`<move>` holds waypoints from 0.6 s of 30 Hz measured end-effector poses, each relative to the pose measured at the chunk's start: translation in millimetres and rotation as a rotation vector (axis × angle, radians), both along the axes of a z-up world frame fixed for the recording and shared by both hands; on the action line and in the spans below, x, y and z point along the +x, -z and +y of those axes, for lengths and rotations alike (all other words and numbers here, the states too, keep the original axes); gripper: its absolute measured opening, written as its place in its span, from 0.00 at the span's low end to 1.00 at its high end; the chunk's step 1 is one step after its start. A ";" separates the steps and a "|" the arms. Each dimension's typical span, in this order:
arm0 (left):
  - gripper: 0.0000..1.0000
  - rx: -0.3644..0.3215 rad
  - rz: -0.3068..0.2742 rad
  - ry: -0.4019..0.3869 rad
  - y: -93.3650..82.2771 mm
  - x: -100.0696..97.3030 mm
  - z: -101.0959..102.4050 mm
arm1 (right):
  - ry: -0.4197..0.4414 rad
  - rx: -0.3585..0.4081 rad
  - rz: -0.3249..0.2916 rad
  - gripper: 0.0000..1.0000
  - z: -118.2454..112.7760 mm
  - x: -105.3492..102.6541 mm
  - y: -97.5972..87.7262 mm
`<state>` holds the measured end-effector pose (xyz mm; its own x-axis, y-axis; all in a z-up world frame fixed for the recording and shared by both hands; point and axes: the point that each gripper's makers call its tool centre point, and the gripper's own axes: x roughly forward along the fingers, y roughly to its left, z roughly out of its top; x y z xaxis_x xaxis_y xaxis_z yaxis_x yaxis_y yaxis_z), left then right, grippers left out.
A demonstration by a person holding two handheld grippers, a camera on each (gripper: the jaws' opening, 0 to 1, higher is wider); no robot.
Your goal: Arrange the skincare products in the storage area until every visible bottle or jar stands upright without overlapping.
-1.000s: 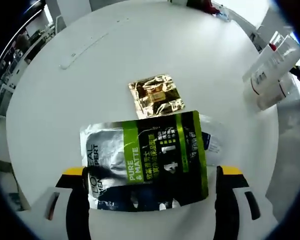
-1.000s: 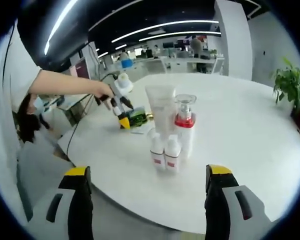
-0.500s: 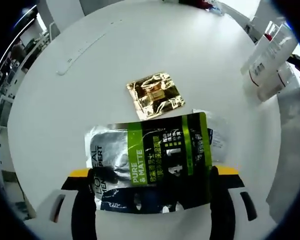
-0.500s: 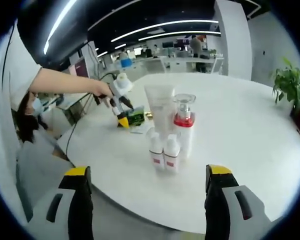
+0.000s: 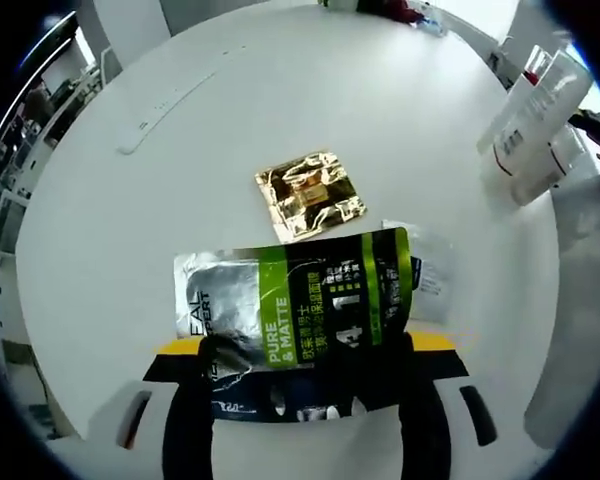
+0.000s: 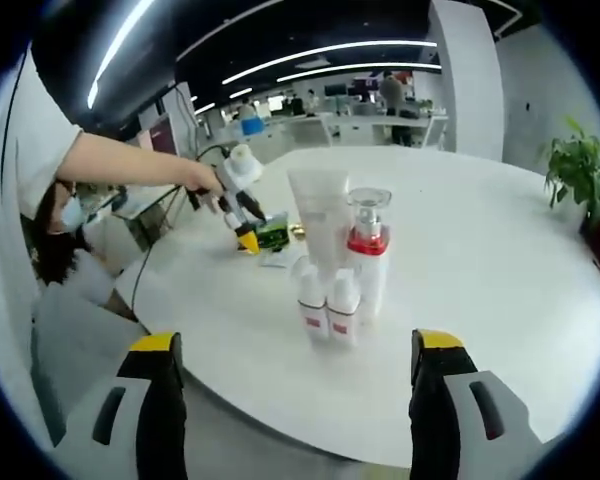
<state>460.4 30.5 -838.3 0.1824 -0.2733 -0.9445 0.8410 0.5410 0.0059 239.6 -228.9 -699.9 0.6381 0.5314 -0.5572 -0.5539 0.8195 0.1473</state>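
1. In the left gripper view, the left gripper [image 5: 305, 395] is closing its jaws on the near edge of a silver, green and black sachet [image 5: 298, 318] printed "PURE & MATTE"; both jaws are pressing against the packet's lower corners.
2. The sachet is lying flat on the white round counter [image 5: 180, 170], its far half stretching away from the jaws.
3. A white and blue sachet [image 5: 427, 272] is peeking out from under the right-hand end of the green one, overlapped by it.
4. Just beyond, apart from both, a crinkled gold sachet [image 5: 310, 192] is lying flat on the counter.
5. Toward the right edge of that view, a cluster of white bottles and a tube [image 5: 542, 118] is standing well apart from the sachets.
6. In the right gripper view, the right gripper [image 6: 298, 400] is hovering with its jaws spread wide and nothing between them, off the near edge of the counter.
7. Ahead of it, the products are standing upright in a tight group: two small white bottles [image 6: 329, 306] with red bands in front, a white tube [image 6: 320, 222] on its cap behind them, and a clear-capped pump bottle [image 6: 368, 245] with a red collar beside the tube.
8. Farther back on the left, a person's hand [image 6: 202, 183] is holding the left gripper down onto the green sachet.
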 end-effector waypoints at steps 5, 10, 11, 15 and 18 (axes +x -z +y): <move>0.64 0.000 -0.003 0.004 -0.7 0.8 0.4 | 0.001 0.000 -0.001 0.94 -0.4 0.2 0.0; 0.47 -0.027 -0.021 -0.001 -4.5 3.1 1.8 | 0.000 -0.002 -0.001 0.93 -0.8 0.7 1.1; 0.45 -0.028 -0.019 -0.002 -4.5 4.1 3.0 | -0.001 -0.002 -0.001 0.93 -0.9 0.6 1.2; 0.37 -0.035 -0.038 0.010 -9.2 -0.8 1.3 | 0.001 0.001 -0.003 0.93 -1.4 1.0 1.2; 0.31 -0.037 -0.042 0.006 -11.1 -1.2 1.3 | 0.002 0.005 -0.004 0.93 -1.7 1.6 0.8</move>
